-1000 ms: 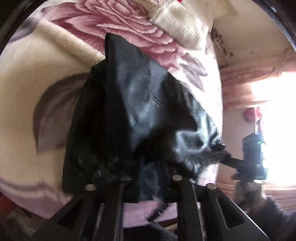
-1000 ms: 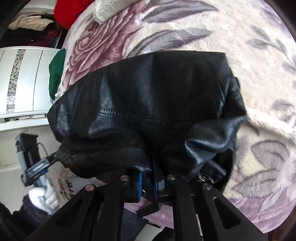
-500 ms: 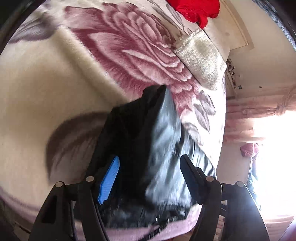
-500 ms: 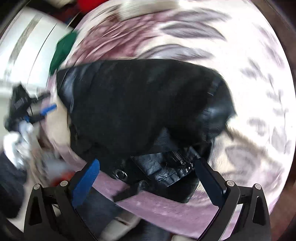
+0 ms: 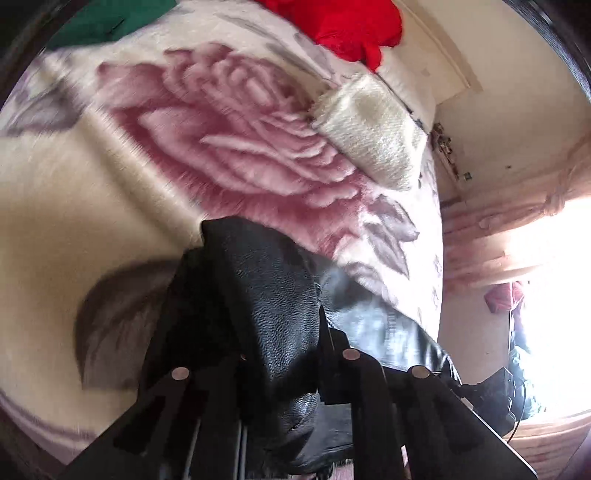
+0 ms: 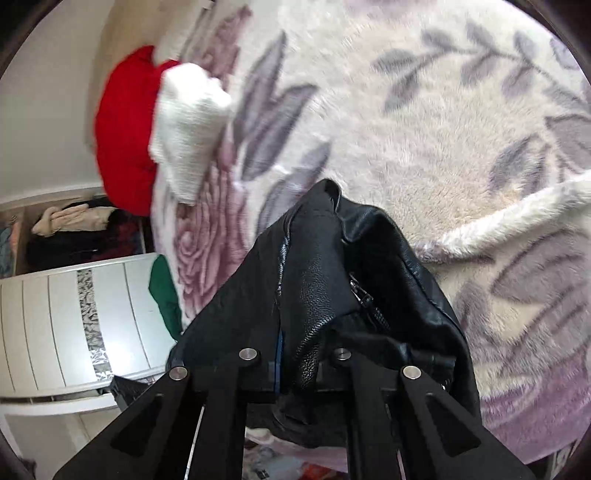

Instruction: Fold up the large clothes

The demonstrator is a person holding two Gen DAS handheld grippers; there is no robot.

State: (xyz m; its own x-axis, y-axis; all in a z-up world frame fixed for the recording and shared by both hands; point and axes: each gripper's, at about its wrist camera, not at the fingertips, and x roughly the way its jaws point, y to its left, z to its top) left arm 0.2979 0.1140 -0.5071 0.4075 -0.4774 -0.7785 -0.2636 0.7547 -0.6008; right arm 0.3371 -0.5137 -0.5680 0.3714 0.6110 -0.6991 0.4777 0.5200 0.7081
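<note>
A black leather jacket (image 5: 266, 295) lies bunched at the near edge of a bed covered by a cream blanket with pink roses (image 5: 229, 147). My left gripper (image 5: 280, 369) is shut on a fold of the jacket, which drapes between the fingers. In the right wrist view the jacket (image 6: 332, 266) rises in a peak, with a zipper showing. My right gripper (image 6: 299, 365) is shut on its leather edge; the fingertips are hidden in the folds.
A red garment (image 5: 354, 26), a folded white knit (image 5: 373, 136) and a green garment (image 5: 107, 18) lie at the far side of the bed. A white cabinet (image 6: 74, 317) stands left of the bed. A bright window (image 5: 554, 295) is at the right.
Both grippers were shut on the jacket, opened half a second ago, and are now shut on new folds of it. The jacket is more bunched and lifted into a peak.
</note>
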